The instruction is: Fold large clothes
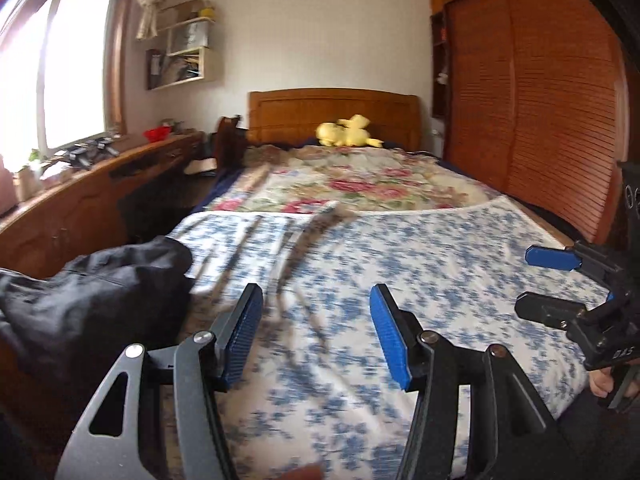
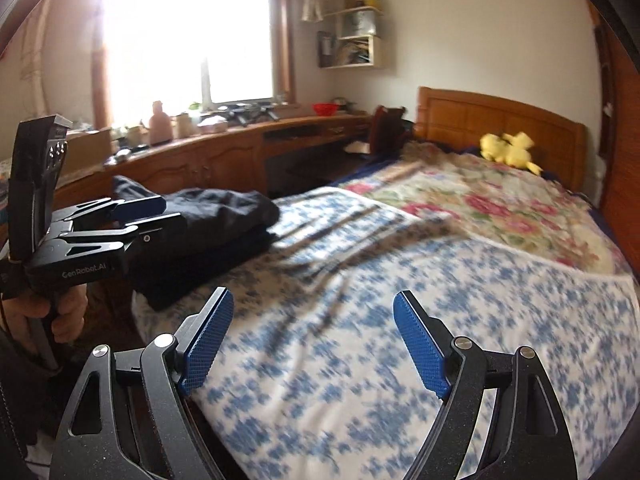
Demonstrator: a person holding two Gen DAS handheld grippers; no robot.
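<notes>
**Both tongs empty above the bed, dark clothes stacked at its left edge**

The left tongs [image 1: 316,332] hang over the near end of the bed [image 1: 460,264], jaws parted about halfway with nothing between the blue pads; only the blue-and-white flowered sheet [image 1: 360,420] shows in the gap. The right tongs [image 2: 314,344] stand wider, also empty, over the same sheet. Each pair shows in the other's view: the right at the right edge of the left wrist view, the left at the left edge of the right wrist view, with a hand [image 2: 40,312] gripping its handle.

The dark clothes [image 2: 208,236] lie at the bed's near left edge, a rumpled black piece lying on a flatter, folded dark one. The left tongs are just beside this pile, not touching it; the right tongs are well apart from it.

Farther up the bed a rose-patterned quilt [image 1: 360,184] covers the mattress, and a yellow plush toy [image 1: 348,132] rests at the head end against the wooden headboard [image 1: 332,108]. A long wooden surface [image 2: 240,148] runs along the wall under the window [image 2: 180,32], crowded with small items too blurred to name.
</notes>
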